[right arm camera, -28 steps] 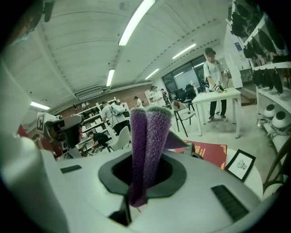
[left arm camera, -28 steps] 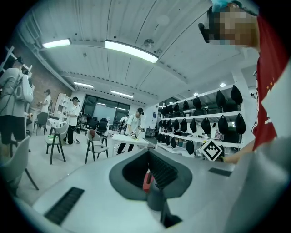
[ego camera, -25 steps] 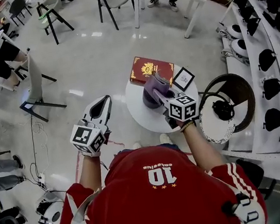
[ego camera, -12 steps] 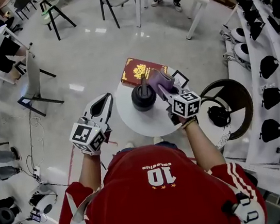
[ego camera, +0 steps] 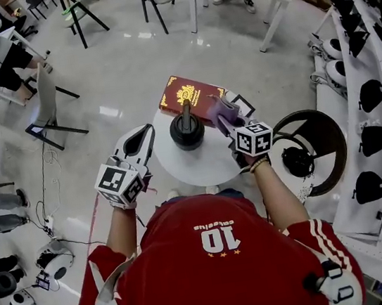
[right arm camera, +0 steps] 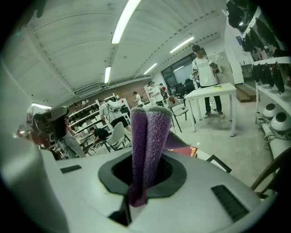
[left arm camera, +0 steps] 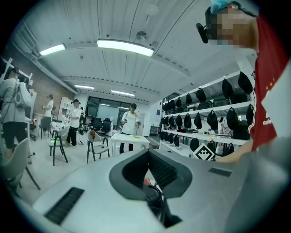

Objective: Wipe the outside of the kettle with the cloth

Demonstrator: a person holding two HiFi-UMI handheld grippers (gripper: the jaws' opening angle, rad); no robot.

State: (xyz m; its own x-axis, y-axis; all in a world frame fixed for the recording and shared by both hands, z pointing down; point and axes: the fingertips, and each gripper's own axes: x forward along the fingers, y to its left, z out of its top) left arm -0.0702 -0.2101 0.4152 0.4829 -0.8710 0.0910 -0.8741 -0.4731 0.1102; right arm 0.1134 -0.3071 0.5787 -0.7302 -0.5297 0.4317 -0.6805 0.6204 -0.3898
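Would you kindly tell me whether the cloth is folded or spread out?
Folded: the cloth stands doubled over, two purple layers side by side, pinched in the right claw.

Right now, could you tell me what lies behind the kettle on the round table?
A red book with a gold emblem; the kettle and the purple cloth cover its near edge.

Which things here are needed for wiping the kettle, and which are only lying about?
For the job:
- kettle, on the table
- cloth, gripped in the right gripper

Only lying about:
- book, on the table behind the kettle
- frame, beside the book
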